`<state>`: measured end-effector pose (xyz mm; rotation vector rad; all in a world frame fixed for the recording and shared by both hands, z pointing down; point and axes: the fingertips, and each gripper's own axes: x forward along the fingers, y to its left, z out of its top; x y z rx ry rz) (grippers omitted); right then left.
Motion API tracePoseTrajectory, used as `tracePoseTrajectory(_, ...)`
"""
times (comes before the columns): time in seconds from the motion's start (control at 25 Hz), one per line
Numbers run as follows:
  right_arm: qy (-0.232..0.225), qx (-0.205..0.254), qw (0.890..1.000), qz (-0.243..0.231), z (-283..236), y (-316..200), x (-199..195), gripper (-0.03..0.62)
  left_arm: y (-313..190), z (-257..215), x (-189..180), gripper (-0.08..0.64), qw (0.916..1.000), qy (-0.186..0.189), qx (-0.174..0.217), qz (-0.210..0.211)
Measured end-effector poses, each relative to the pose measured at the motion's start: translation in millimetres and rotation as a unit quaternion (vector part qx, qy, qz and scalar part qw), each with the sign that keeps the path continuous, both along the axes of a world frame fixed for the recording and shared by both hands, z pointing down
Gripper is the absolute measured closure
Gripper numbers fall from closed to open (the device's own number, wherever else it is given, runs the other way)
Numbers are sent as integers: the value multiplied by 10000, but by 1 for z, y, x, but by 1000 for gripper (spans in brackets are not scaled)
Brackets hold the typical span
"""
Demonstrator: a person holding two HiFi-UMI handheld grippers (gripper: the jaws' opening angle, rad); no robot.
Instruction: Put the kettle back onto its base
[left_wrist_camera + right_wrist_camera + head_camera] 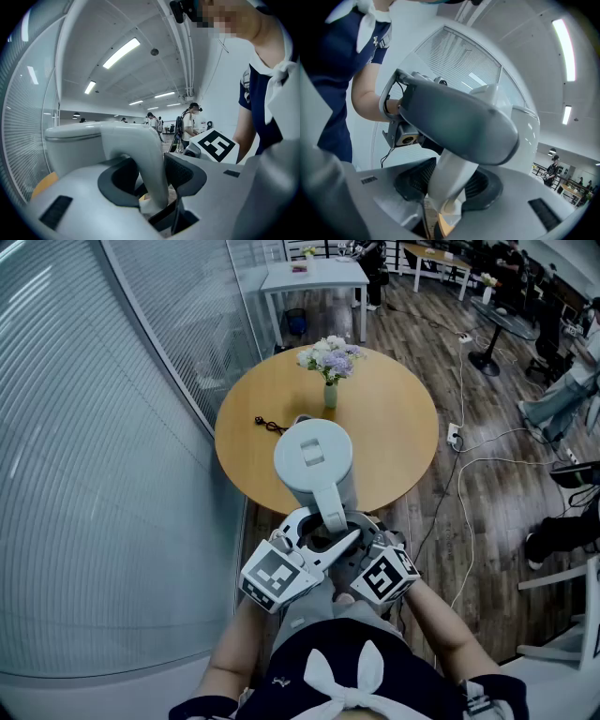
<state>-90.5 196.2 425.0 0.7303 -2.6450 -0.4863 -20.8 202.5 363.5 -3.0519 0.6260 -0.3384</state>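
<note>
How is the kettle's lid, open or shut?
Shut. From the head view, the lid sits flat on the kettle, with no gap showing round its edge.

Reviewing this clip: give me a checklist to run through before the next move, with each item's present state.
1. Kettle upright: ok.
2. Handle between the left hand-held gripper's jaws: ok.
3. Handle between the right hand-held gripper's jaws: ok.
4. Jaws clamped on the handle: not ok; both stand open, with gaps beside it.
5. Base located: cannot tell; the kettle may hide it, and only a cord shows on the table.
6. Vase clear of the kettle: ok; it stands apart, behind it.
</note>
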Motion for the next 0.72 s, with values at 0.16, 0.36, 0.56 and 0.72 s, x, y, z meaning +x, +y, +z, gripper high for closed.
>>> tracePoseTrajectory(0.16, 20, -43, 10000, -9, 0, -3, -1, 420, -4, 0, -1, 374, 10000, -9, -4, -23)
tracePoseTrajectory(0.36, 6, -126, 9999, -59, 4, -13, -3, 419, -16, 5, -2, 373, 10000, -16, -61, -44)
tracePoseTrajectory(0.56, 23, -174, 9998, -45, 8, -33, -4, 419, -37, 9, -3, 373, 9999, -40, -107, -68)
tracePoseTrajectory(0.72, 46, -205, 9998, -36, 9, -55, -3, 419, -58, 9, -2, 371, 9999, -63, -109, -75)
